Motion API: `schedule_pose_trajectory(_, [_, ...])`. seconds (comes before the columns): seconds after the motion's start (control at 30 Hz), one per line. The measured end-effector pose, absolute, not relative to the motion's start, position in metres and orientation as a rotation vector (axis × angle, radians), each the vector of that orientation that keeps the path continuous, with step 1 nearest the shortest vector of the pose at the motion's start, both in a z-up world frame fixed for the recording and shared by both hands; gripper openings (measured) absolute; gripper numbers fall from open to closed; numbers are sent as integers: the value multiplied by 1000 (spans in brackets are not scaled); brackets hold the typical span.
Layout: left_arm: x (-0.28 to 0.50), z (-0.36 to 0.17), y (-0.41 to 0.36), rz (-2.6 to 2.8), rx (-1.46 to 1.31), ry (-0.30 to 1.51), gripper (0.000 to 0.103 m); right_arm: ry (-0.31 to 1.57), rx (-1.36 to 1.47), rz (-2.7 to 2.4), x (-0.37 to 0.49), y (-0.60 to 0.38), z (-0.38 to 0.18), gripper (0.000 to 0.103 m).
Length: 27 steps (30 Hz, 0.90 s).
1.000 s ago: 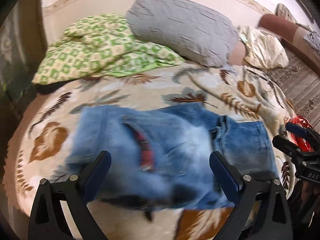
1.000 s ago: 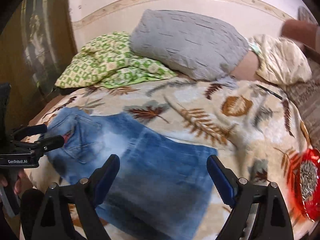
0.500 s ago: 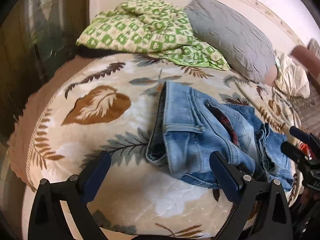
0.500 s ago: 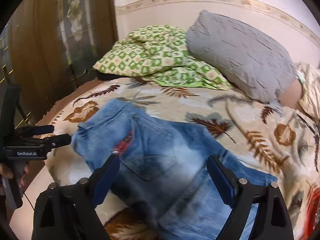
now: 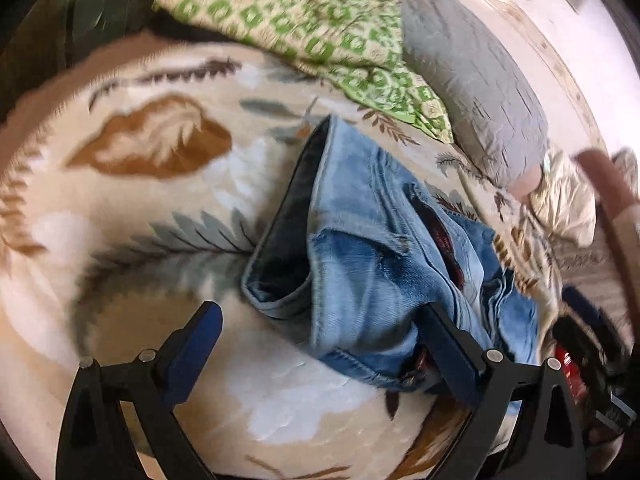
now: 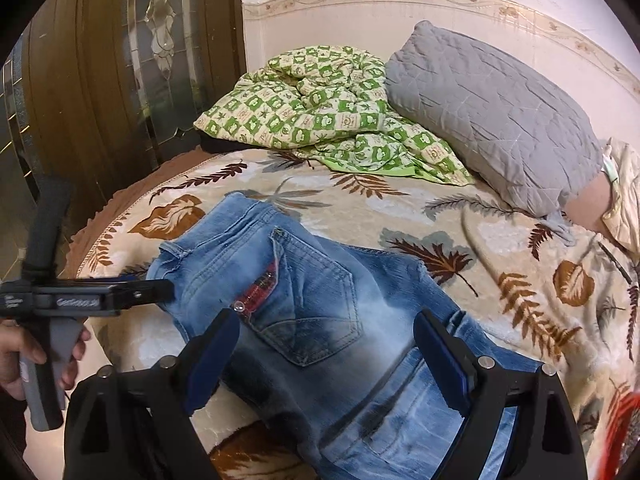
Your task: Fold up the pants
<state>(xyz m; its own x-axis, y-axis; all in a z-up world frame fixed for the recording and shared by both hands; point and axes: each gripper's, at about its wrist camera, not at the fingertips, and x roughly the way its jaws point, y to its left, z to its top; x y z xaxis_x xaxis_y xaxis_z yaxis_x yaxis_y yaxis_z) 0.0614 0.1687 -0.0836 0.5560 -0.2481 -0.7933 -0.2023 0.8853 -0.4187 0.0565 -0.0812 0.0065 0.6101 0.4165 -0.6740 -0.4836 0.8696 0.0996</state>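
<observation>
From my right wrist view the jeans (image 6: 320,320) lie on the bedspread (image 6: 500,248) in the lower centre of the frame, waistband toward the left, legs running off to the lower right; my right gripper (image 6: 326,354) hangs over them, one finger on either side of the back pocket (image 6: 320,308); the left gripper (image 6: 120,294) reaches in from the left edge, its tip at the waistband; behind the jeans, upper centre, sits the crumpled quilt (image 6: 320,116); to its right the pillow (image 6: 500,120) leans against the wall (image 6: 340,16); the door (image 6: 112,72) fills the upper left.
</observation>
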Motion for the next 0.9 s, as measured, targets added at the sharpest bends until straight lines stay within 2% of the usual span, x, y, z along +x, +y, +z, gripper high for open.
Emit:
schedule_pose_trajectory(0.17, [71,-106,179,-31,-695,1013,103,755,-86,525,54,-88,5,91])
schedule_pose_trajectory(0.33, [64,-91,178,-72,-718,967,103,763,-103,576,47,-84,0,91])
schedule_pose_trajectory(0.47, [65,-76,188,-64,-714,939,103,755,-141,647,39,-67,-1,91])
schedule_pose_trajectory(0.9, [102,-78,212,-129,-569,1049,103,722,-318,768,18,13,-14,91])
